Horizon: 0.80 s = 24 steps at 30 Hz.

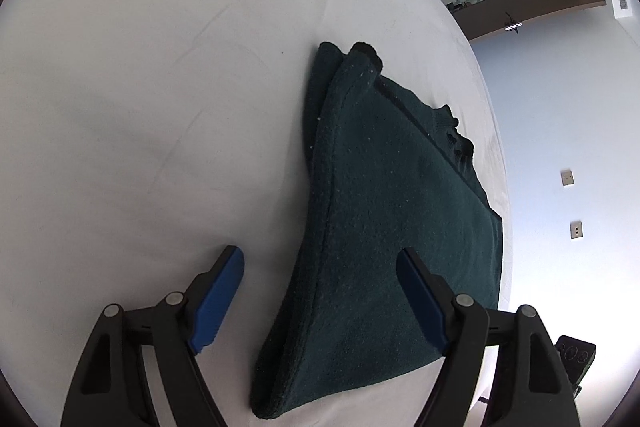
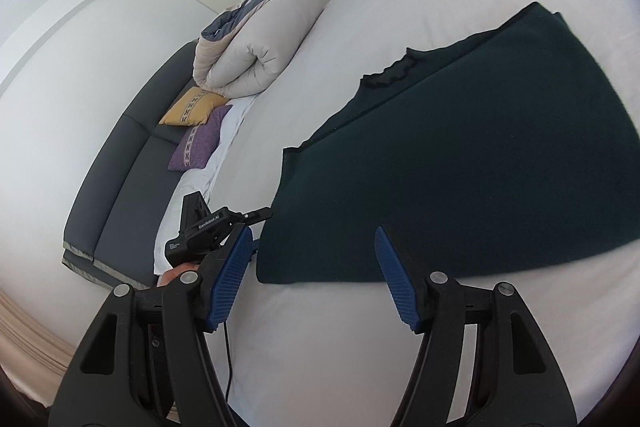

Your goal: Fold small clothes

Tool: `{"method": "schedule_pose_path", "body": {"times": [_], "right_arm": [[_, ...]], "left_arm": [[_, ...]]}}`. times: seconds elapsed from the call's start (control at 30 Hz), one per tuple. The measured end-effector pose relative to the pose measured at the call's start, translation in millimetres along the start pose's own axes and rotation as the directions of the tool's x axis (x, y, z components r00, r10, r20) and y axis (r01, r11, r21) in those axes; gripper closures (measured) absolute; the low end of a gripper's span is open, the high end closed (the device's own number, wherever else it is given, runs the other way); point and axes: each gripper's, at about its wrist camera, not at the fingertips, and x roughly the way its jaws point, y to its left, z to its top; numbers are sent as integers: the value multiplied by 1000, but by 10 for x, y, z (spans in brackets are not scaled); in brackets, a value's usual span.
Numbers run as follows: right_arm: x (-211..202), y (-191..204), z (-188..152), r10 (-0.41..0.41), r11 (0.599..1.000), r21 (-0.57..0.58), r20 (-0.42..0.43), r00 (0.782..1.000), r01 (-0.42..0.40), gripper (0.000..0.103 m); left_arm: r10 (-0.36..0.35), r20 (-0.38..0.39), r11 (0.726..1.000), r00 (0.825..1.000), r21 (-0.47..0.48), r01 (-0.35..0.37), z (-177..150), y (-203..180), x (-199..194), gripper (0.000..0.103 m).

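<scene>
A dark green knitted garment (image 1: 380, 207) lies folded on the white bed sheet (image 1: 140, 107), its ribbed collar toward the bed's right edge. My left gripper (image 1: 320, 253) hovers open over the garment's near folded edge; the blue pads stand apart on either side and touch nothing. In the right wrist view the same garment (image 2: 480, 167) spreads to the right. My right gripper (image 2: 313, 231) is open above its near left corner, with nothing between the pads. The left gripper's black body (image 2: 208, 231) shows beside that corner, a hand (image 2: 180, 273) under it.
A rolled beige duvet (image 2: 256, 47) lies at the head of the bed, with a yellow pillow (image 2: 192, 107) and a purple pillow (image 2: 200, 143) against a dark padded headboard (image 2: 120, 187). The bed's edge runs close past the garment (image 1: 506, 187). White sheet (image 2: 360, 347) stretches around it.
</scene>
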Motion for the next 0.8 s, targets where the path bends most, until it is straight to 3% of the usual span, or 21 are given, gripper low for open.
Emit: {"method": "schedule_pose_path", "body": {"times": [0.07,0.2,0.3,0.4,0.47,0.8], "right_arm": [[217,72,90,30,1000,9,-28,999,-30,40],[742,197,284,54,998,25,-89,995,-52,40],[1085,268,356,60,998,29,-141,988,-57,40],[1407,316,412,64,998,31,-180,982,-60,40],[1610,329,439,68,997,37,-208,976,-62,40],[2565,32,679,111,983,177,-324,940,-55,40]], "left_arm": [[-28,-57,999,998,-18,27,7,-30,74,60],[-27,-93,1000,995,-6,27,-18,-87,167,61],[-102,-92,994,991,-60,97,-1,27,152,62],[-128,-90,990,988,-73,121,-15,118,141,73],[-139,-89,988,986,-74,132,-28,150,138,86],[-190,-24,977,981,-98,187,-93,161,62,90]]}}
